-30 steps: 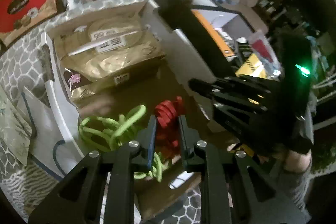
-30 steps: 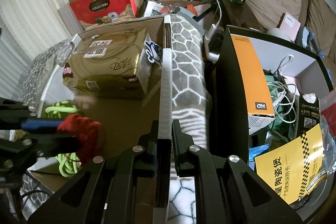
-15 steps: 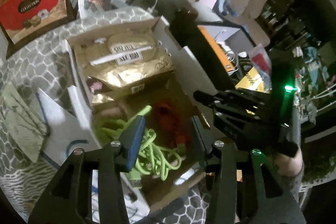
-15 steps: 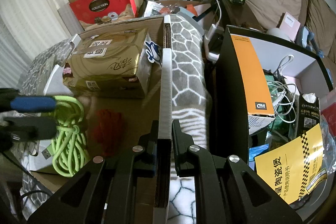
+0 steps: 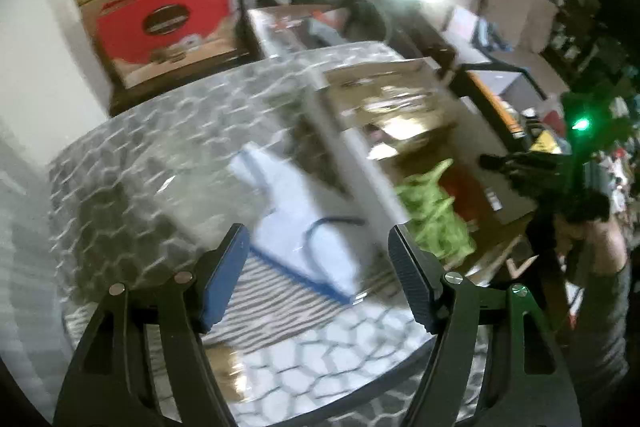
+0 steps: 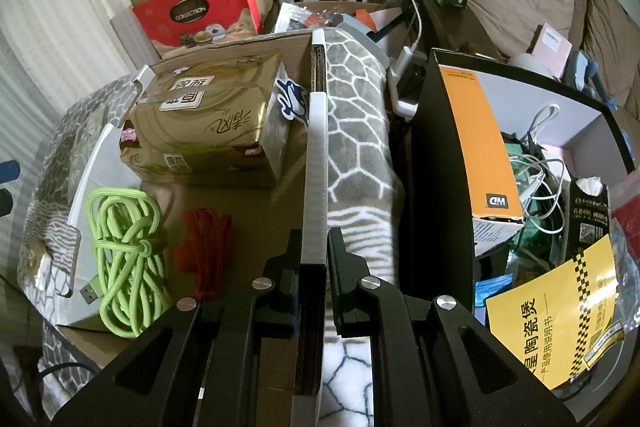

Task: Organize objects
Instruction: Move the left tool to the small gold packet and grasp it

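Observation:
An open cardboard box [image 6: 248, 199] sits on a patterned cloth. Inside it lie a gold tissue pack [image 6: 208, 123], a coiled green cable [image 6: 128, 255] and a red cord bundle [image 6: 206, 247]. My right gripper [image 6: 314, 259] is shut on the box's right wall flap [image 6: 318, 147]. My left gripper [image 5: 316, 275] is open and empty, above the table left of the box. The left wrist view is blurred; the green cable [image 5: 432, 215] and red cord [image 5: 464, 187] show in it at the right.
Red gift boxes [image 6: 200, 7] stand behind the table. A black bin [image 6: 508, 155] with an orange box, cables and a yellow booklet [image 6: 560, 319] stands to the right. A white and blue sheet [image 5: 304, 223] lies on the cloth left of the box.
My left gripper let go of the red cord, which now lies in the box, opened wide and pulled back to the left. The right gripper has not moved.

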`<state>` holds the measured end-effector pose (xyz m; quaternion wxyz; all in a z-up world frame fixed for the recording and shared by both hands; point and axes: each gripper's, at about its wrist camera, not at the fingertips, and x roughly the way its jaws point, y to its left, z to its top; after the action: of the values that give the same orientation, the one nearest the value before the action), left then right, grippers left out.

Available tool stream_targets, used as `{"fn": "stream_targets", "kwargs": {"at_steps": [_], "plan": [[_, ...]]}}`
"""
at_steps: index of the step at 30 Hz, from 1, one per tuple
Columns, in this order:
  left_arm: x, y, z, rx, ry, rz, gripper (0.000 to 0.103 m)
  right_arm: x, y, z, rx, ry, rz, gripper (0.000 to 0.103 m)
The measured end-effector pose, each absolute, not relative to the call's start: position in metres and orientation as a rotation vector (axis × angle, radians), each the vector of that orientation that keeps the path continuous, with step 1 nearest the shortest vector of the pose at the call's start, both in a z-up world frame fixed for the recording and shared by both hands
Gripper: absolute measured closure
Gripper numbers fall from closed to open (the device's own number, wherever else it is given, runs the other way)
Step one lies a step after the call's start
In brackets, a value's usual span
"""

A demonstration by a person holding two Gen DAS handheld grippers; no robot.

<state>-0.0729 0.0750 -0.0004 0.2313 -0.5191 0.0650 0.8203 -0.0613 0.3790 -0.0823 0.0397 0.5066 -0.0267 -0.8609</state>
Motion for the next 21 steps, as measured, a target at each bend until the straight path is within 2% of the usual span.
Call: {"fn": "stream_targets", "kwargs": {"at_steps": [4, 8, 21], "plan": [[-0.067, 0.043, -0.012, -1.467, 0.194, 2.31, 0.031, -0.061, 0.378, -0.082, 1.552, -0.083, -2.639, 0.093], [-0.058, 0.017, -0.026, -1.496, 0.196, 2.347, 0.024, -0.061, 0.379, -0.082, 1.551, -0.083, -2.638, 0.093], [-0.03, -0.041, -0.08, -1.656, 0.031, 2.403, 0.024, -0.061, 0.377, -0.082, 1.55, -0.084, -2.635, 0.093]]}}
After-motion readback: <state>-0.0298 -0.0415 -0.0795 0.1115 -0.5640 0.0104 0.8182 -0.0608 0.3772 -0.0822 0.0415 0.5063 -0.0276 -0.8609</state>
